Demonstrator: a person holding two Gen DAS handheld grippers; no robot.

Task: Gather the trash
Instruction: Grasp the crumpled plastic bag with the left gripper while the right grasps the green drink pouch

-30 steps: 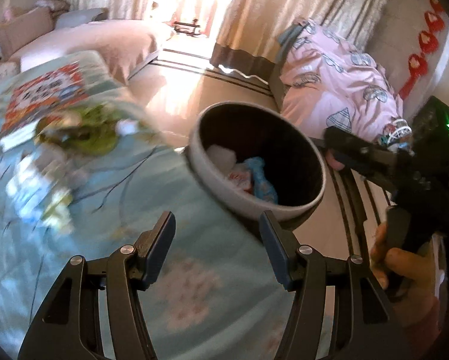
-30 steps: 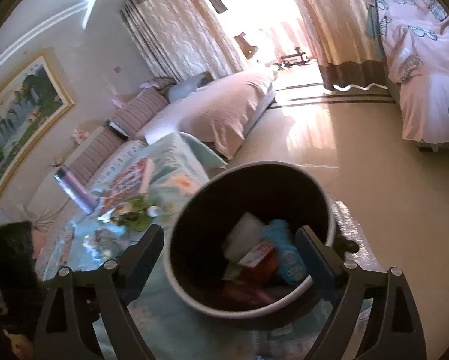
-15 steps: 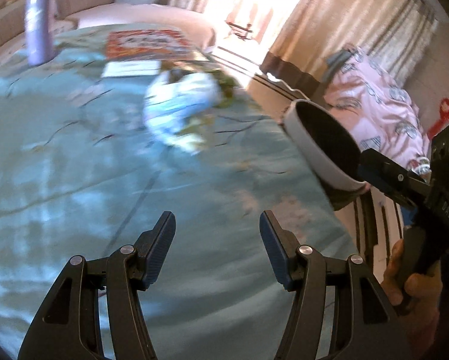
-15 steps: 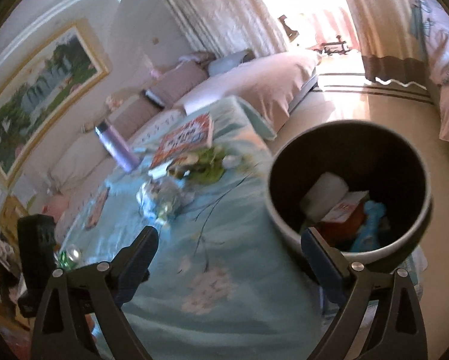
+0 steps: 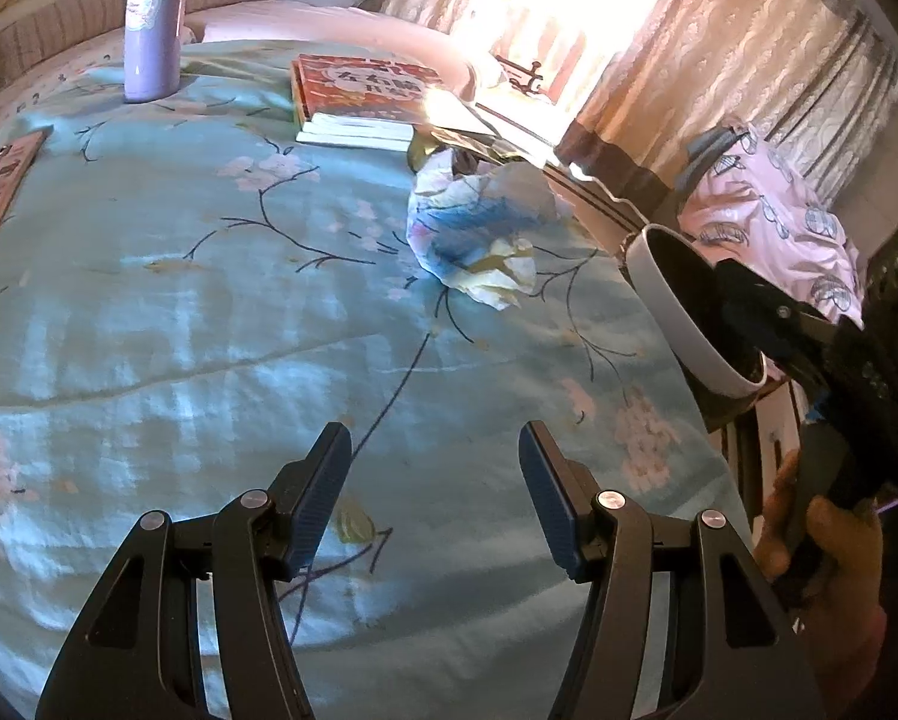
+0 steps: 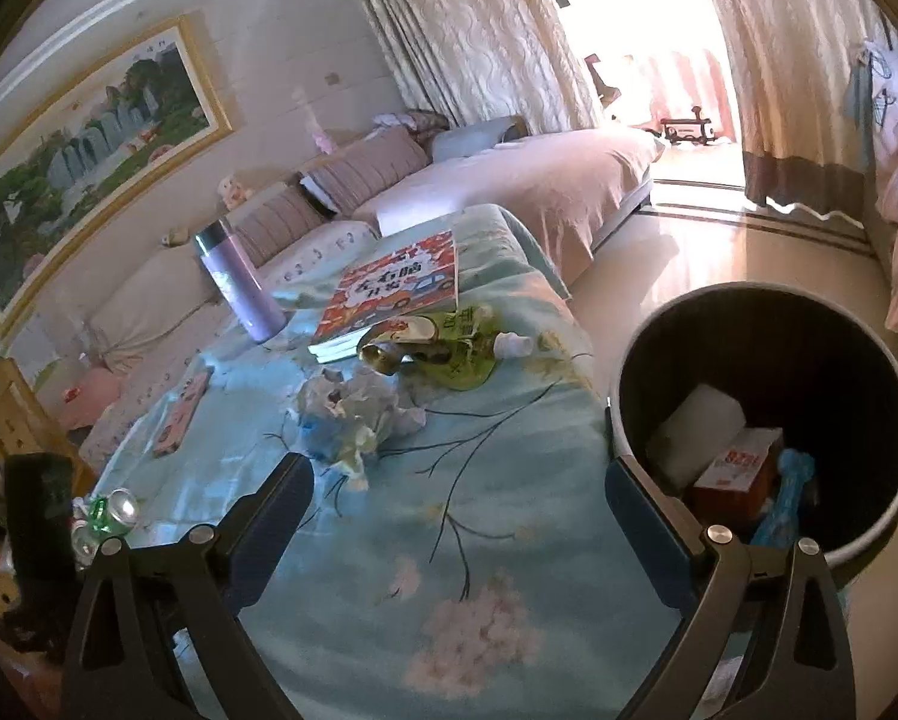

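Both the left gripper [image 5: 434, 492] and right gripper [image 6: 458, 519] hang with jaws spread and empty over the bed [image 5: 179, 300], crumpled wrapper [image 5: 479, 240] at twelve o'clock, bin [image 6: 767, 420] at three.

hand-held gripper [image 5: 436, 498] | black arms | blue pads [image 5: 323, 495] | silver screws

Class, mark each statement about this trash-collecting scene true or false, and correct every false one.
1. Both the left gripper and right gripper are open and empty. True.
2. The trash bin is empty. False: it holds a red box and other litter.
3. The purple bottle lies on its side. False: it stands upright.
4. A crumpled wrapper lies on the blue floral cloth. True.
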